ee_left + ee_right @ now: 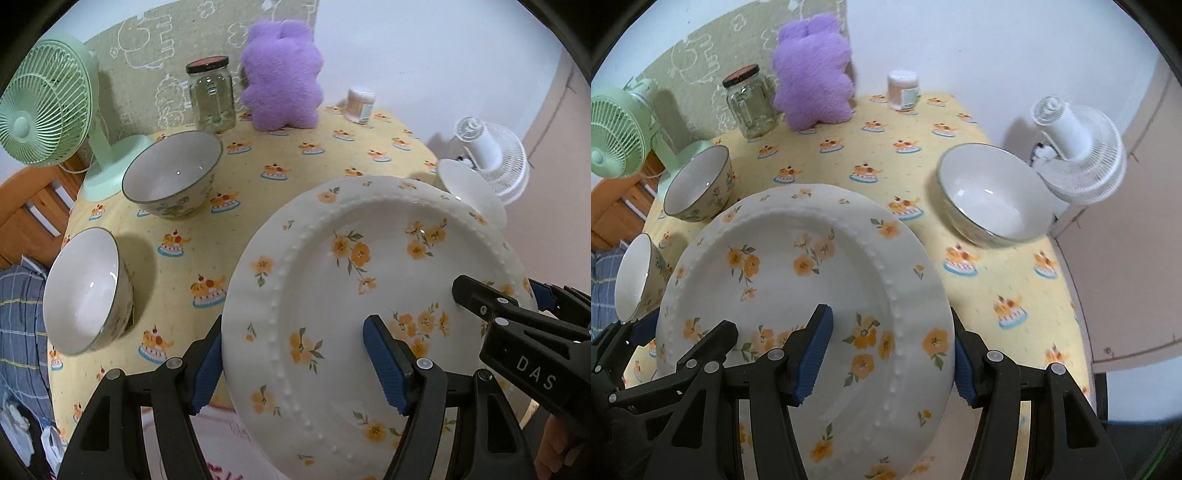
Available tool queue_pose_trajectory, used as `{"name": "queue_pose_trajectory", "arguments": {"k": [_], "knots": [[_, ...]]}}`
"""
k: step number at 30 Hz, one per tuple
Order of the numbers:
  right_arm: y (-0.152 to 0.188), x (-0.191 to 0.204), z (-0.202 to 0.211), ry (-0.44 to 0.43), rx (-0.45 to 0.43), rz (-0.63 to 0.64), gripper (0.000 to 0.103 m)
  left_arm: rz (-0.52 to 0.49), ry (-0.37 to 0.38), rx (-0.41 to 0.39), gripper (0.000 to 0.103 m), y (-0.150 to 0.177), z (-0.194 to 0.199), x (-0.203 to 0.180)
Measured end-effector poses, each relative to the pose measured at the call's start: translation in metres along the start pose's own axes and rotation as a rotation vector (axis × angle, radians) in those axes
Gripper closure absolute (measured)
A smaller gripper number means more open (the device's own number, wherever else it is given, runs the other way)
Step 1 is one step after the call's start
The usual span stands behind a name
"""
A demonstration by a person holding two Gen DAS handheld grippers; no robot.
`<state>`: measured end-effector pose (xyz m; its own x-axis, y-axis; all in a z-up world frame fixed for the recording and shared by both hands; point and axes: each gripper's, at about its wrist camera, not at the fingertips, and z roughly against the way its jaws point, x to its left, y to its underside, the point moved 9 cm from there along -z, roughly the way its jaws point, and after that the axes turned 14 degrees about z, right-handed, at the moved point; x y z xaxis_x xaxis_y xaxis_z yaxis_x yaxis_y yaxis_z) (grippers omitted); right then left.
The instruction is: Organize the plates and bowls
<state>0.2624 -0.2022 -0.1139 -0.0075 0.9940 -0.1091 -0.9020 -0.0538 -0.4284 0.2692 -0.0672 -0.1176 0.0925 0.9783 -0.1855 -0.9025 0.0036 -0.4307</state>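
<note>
A white plate with orange flowers (369, 240) (783, 236) hangs tilted above the yellow tablecloth, held by both grippers. My left gripper (295, 369) is shut on its left rim, one blue pad inside the plate and one under the edge. Across from it, my right gripper (888, 362) is shut on the right rim in the same way. Each shows in the other's view: right gripper (502, 295), left gripper (683, 332). Two floral bowls (173, 173) (88, 291) stand left on the table. A plain white bowl (993, 195) stands at the right.
Along the back stand a green fan (44, 110), a glass jar (212, 96), a purple plush toy (282, 74) and a small white container (360, 103). A white fan (1078, 158) sits off the table's right edge. Wooden furniture and a blue checked cloth (18, 325) lie left.
</note>
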Motion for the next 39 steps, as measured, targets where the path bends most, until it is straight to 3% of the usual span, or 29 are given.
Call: {"name": "queue_pose_trajectory", "arguments": {"k": [7,13,27,39], "knots": [[0.033,-0.006,0.022,0.02,-0.004,-0.031,0.041,-0.019,0.004,0.014,0.03,0.027,0.012,-0.012],[0.06,-0.021,0.025,-0.013,0.013,-0.031,0.041,-0.002,-0.013,0.033,0.031,0.053,0.013,-0.03],[0.1,-0.07,0.002,-0.095,0.067,0.106,0.041,0.146,-0.076,0.089,0.031,0.108,-0.006,-0.078],[0.11,-0.082,-0.016,-0.14,0.085,0.213,0.041,0.266,-0.113,0.115,0.03,0.136,-0.02,-0.083]]}}
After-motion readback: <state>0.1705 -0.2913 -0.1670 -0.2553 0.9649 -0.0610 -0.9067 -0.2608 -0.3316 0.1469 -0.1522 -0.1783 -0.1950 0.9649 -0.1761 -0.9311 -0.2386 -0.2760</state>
